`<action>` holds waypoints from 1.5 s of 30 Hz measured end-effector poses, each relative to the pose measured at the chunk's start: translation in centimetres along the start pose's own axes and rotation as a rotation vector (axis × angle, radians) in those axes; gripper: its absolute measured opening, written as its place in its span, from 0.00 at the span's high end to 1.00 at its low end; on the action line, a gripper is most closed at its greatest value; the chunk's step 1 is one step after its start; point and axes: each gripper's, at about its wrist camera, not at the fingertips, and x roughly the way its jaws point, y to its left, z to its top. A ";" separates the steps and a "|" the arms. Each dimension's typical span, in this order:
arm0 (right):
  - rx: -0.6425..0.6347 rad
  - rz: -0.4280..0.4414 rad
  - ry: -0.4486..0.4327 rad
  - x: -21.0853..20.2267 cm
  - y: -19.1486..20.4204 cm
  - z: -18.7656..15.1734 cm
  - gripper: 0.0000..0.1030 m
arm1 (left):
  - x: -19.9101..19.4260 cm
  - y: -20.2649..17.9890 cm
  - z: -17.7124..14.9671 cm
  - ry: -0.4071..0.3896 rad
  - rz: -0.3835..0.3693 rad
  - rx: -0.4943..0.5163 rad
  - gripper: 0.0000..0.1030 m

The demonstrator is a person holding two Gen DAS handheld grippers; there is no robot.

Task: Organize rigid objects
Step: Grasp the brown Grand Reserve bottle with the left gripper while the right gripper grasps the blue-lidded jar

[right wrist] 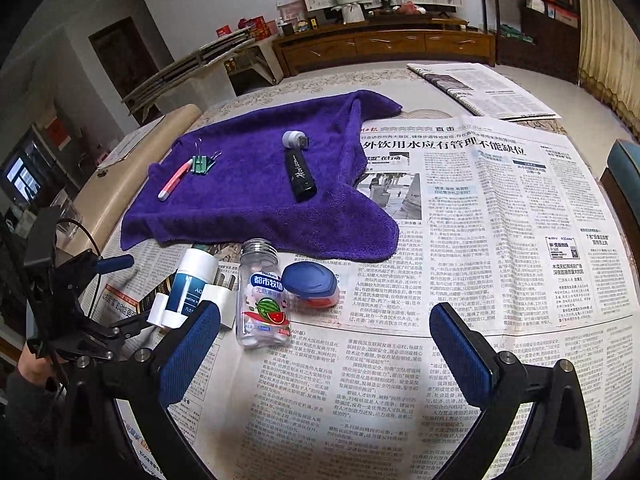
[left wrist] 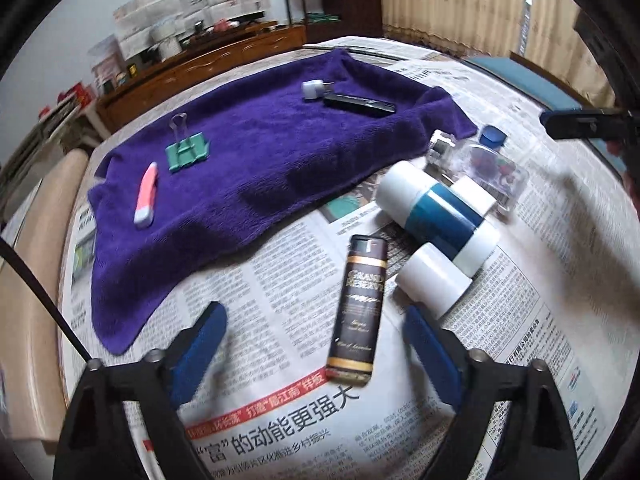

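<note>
Blue-padded left gripper hangs wide open over the newspaper, holding nothing; the dark lighter lies between its fingers, nearer the right one, untouched. Just beyond right: white-and-teal tube in its white holder. Right gripper also gapes wide, empty; clear candy bottle lies just ahead near its left finger, blue cap beside the bottle on the right. Farther off, purple towel carries pink pen, green binder clip, black stick, and grey adapter.
</note>
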 end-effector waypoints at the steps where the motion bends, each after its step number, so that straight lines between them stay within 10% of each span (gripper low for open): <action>1: -0.005 -0.007 0.002 0.0 -0.1 0.0 0.00 | 0.1 -0.2 0.0 0.000 0.002 0.012 0.22; 13: -0.027 -0.045 0.062 1.1 -0.9 -0.7 0.00 | -0.1 -1.1 0.0 -0.039 -0.131 0.018 0.78; 26: -0.090 -0.096 0.023 3.2 1.5 0.0 0.02 | -1.3 0.8 -0.4 -0.078 -0.102 -0.079 0.78; 45: -0.128 -0.209 -0.028 6.3 4.2 -0.7 0.49 | -0.9 1.9 -0.8 -0.056 -0.101 -0.132 0.78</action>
